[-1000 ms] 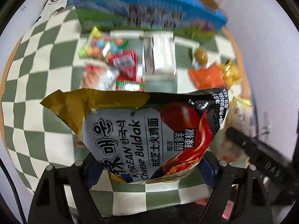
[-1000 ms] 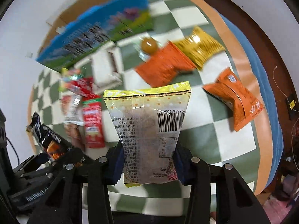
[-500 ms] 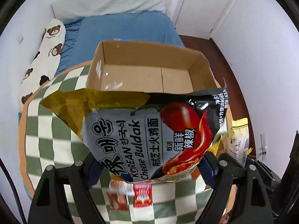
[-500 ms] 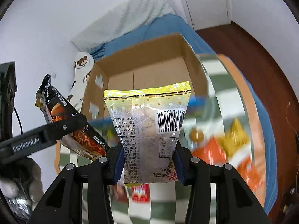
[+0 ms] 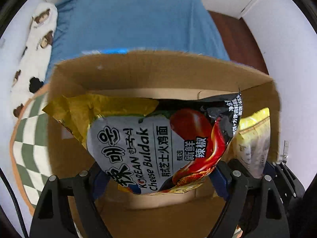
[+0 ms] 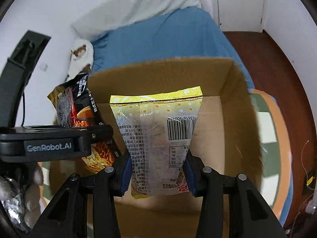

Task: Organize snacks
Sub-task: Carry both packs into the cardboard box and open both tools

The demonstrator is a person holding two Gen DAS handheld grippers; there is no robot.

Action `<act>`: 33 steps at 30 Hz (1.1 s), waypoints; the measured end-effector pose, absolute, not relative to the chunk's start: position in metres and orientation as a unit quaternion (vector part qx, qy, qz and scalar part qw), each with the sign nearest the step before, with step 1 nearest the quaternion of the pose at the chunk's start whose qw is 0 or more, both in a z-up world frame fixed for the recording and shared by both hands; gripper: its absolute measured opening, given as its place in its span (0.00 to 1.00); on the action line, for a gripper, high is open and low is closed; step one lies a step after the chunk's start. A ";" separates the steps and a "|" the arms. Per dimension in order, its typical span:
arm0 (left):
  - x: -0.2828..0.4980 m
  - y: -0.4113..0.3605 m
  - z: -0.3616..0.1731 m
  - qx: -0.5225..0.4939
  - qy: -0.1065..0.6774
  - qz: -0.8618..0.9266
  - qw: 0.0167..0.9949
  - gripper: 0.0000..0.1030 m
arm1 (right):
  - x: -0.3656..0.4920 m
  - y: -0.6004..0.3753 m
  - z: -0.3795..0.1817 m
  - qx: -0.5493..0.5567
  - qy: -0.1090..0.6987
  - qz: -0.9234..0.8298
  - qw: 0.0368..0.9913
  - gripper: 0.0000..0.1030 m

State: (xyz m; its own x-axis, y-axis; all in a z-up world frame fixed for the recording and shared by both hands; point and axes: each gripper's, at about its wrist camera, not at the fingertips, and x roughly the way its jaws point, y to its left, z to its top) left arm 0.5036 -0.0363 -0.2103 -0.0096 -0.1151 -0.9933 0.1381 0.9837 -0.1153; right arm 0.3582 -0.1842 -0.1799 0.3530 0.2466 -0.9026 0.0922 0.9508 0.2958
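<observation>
A: What's the biggest thing in view?

B: The cardboard box (image 5: 138,75), brown, open at the top, its inner walls bare. It sits on a green-and-white checked cloth (image 5: 29,138) with an orange border, and a blue bedsheet (image 5: 138,19) lies beyond its far edge. A white pillow printed with bears (image 5: 33,45) lies along the sheet's left side.

A: And the snacks?

B: Two packets, both hanging over the box's opening. The larger is the Cheese Buldak noodle packet (image 5: 158,146): black and grey, a crumpled gold strip across its top, red pepper and flame artwork, Korean and Chinese lettering. It hangs toward the box's left side.

A: Who has it?

B: The left gripper (image 5: 158,178), clenched on its lower end, blue pads pressing each side, jaws standing fairly wide because the packet is broad.

A: The other one?

B: The yellow snack packet (image 6: 158,138), narrower, with a yellow dotted top seal, a clear middle panel, a barcode and printed text facing the camera. It hangs nearer the box's right wall.

A: Held how?

B: The right gripper (image 6: 158,176) is squeezed onto its lower part, pinching it between the blue pads.

A: Are the packets touching?

B: In the left wrist view they overlap at the edge; I cannot tell whether they meet.
</observation>
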 end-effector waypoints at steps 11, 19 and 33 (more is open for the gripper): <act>0.512 -0.040 -0.244 -0.009 0.727 -0.072 0.683 0.88 | 0.415 -0.178 -0.253 0.120 0.603 0.063 0.786 0.76; 0.488 -0.036 -0.220 0.002 0.703 -0.072 0.707 0.91 | 0.413 -0.185 -0.246 0.132 0.608 0.058 0.781 0.88; 0.387 -0.044 -0.119 0.023 0.604 -0.052 0.795 0.91 | 0.335 -0.174 -0.175 0.108 0.560 0.015 0.821 0.88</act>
